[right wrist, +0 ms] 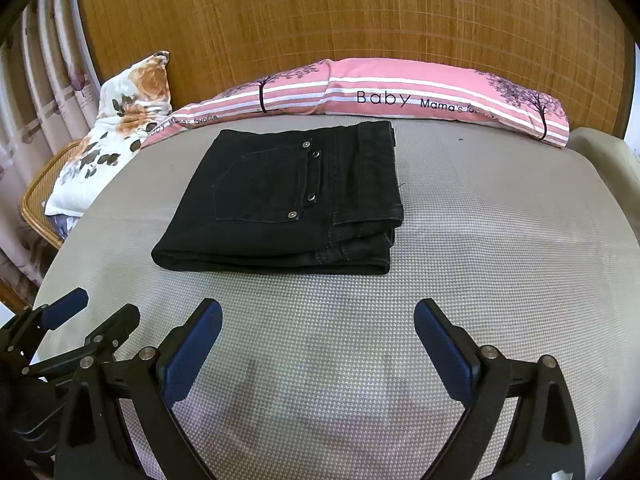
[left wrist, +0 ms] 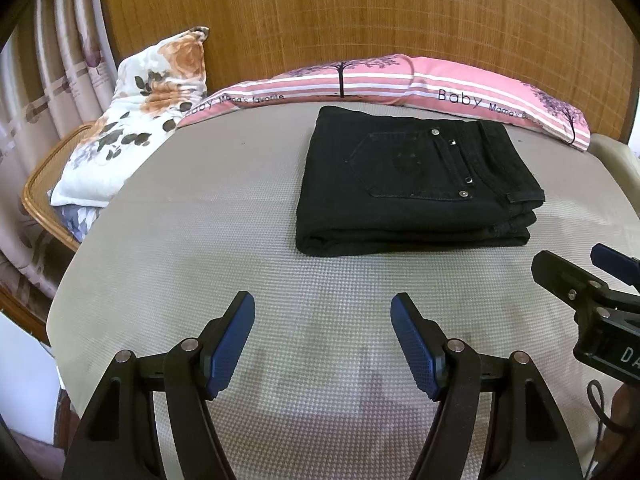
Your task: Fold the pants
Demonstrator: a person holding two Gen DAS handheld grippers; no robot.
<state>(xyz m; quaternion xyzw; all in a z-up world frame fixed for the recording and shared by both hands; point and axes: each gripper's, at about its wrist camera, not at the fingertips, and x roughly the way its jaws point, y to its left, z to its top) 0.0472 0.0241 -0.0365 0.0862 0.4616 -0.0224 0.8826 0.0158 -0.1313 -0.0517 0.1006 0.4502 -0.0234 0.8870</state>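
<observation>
While your left gripper (left wrist: 323, 340) and right gripper (right wrist: 318, 346) hang spread and empty, the black pants (right wrist: 288, 200) lie folded on the bed (right wrist: 500, 240), lower layers hidden.

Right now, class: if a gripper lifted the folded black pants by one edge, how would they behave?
The black pants would probably sag and unfold, being soft stacked layers. The thick denim-like stack looks fairly heavy. On the textured mattress, they likely wouldn't slide easily.
</observation>
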